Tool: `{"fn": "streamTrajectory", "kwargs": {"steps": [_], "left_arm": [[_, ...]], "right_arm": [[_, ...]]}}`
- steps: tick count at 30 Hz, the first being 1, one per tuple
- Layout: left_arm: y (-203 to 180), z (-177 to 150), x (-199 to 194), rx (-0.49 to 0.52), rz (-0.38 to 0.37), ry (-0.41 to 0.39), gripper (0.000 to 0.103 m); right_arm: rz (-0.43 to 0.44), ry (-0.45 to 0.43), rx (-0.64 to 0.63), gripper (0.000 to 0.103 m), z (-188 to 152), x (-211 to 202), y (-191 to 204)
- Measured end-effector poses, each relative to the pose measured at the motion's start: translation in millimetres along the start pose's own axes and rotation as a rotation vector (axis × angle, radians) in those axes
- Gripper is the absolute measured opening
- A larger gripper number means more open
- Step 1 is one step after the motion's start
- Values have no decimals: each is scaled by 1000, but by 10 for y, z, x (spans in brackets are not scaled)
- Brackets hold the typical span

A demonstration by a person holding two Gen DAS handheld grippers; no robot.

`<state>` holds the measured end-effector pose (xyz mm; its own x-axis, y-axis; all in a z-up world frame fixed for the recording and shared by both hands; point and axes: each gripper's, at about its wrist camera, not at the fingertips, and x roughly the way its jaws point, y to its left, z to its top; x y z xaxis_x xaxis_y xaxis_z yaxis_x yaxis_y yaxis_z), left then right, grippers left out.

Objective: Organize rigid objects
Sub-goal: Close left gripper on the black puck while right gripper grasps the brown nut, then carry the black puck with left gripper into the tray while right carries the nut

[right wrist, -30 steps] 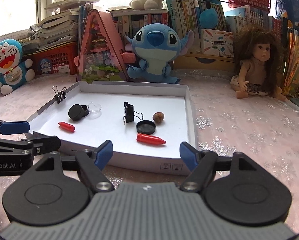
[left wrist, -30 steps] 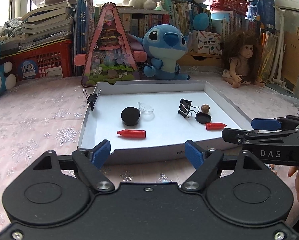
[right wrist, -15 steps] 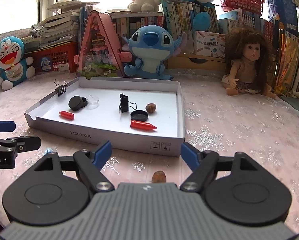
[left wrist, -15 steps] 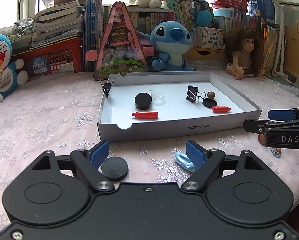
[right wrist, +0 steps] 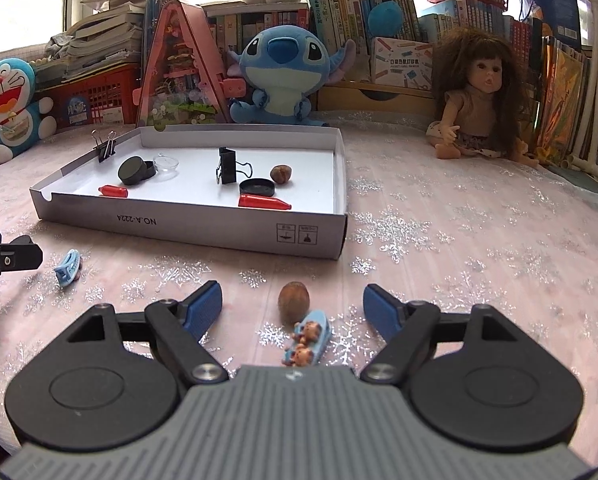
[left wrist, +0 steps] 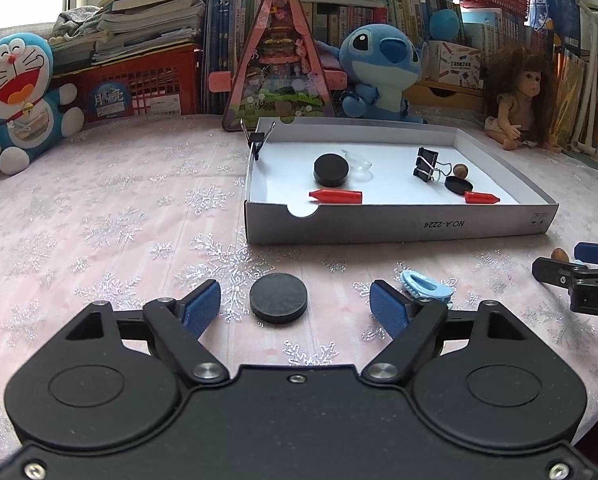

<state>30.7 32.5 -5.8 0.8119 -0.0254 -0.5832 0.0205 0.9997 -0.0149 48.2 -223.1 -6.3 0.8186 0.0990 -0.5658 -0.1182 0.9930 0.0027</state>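
A white cardboard tray (left wrist: 399, 228) (right wrist: 187, 228) on the pink tablecloth holds black round lids, two red crayon-like pieces, binder clips, a clear dish and a nut. My left gripper (left wrist: 295, 304) is open and empty; a black disc (left wrist: 278, 298) lies on the cloth between its fingers, and a light blue hair clip (left wrist: 427, 284) lies by the right finger. My right gripper (right wrist: 293, 306) is open and empty over a brown nut (right wrist: 294, 302) and a small blue clip with bear figures (right wrist: 307, 338). The blue hair clip (right wrist: 68, 267) lies to its left.
Plush toys (left wrist: 379, 72), a doll (right wrist: 475, 96), a pink triangular toy house (left wrist: 279, 60), a red basket (left wrist: 139, 84) and books line the back of the table. The other gripper shows at the right edge of the left wrist view (left wrist: 579, 272).
Both grippers have pulled back from the tray towards the near side of the table. The disc, hair clip, nut and bear clip on the cloth have come into view.
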Motion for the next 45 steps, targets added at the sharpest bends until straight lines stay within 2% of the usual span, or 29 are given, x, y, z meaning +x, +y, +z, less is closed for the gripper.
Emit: {"fn": "streamTrajectory", "kwargs": {"steps": [6, 10, 14, 17, 21, 22, 26, 28, 31, 45], "left_arm": [[-19, -58, 42, 11, 18, -16, 76], [-18, -60, 34, 11, 37, -26, 62], [-2, -59, 25, 4, 46, -32, 53], [-6, -59, 18, 7, 42, -34, 47], [-47, -65, -5, 34, 24, -37, 30], [-66, -65, -11, 43, 23, -36, 30], [-95, -68, -20, 50, 20, -37, 30], [-97, -63, -24, 39, 17, -33, 30], [-79, -46, -28, 27, 12, -28, 30], [-90, 45, -79, 18, -8, -44, 30]], "right_arm": [[-8, -1, -19, 86, -9, 8, 41], [2, -6, -19, 85, -8, 0, 43], [9, -4, -28, 81, -8, -2, 55], [25, -3, -24, 76, -4, -3, 56], [46, -8, -29, 65, -5, -11, 74], [53, -9, -29, 59, -5, -14, 78], [70, -13, -31, 46, -1, -18, 99], [70, -16, -29, 34, 2, -20, 108], [65, -23, -22, 22, 5, -26, 109], [73, -53, -5, 21, 79, -97, 107]]}}
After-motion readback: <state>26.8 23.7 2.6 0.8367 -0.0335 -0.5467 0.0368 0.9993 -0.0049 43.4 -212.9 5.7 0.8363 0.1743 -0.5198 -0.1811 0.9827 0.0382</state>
